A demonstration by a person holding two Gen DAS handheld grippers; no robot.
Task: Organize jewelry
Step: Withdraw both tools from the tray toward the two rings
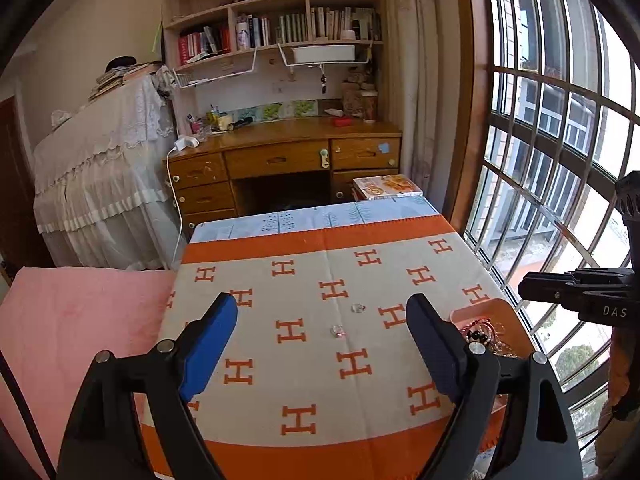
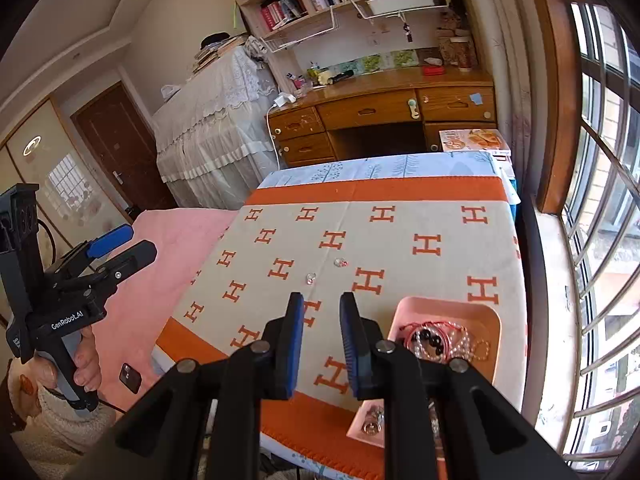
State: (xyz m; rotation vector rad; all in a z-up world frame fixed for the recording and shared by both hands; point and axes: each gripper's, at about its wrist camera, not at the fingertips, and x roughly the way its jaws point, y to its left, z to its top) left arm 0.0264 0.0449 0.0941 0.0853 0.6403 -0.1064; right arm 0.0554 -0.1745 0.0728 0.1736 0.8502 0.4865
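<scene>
Pink tray (image 2: pixel 486 312) already held bracelets (image 2: pixel 436 340) and small pieces near its front. Two clear rings (image 2: pixel 340 262) (image 2: pixel 311 278) lay loose on the H-patterned cloth (image 2: pixel 400 248), yet to be collected. Left gripper (image 1: pixel 322 340) fingers spread wide, empty; right gripper (image 2: pixel 321 344) fingers narrowly apart, empty.

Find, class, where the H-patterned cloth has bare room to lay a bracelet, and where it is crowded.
Free: the stretch between the two small clear pieces and the far orange band, and the cloth's left side. Crowded: the pink tray, full of bracelets, near the window.
</scene>
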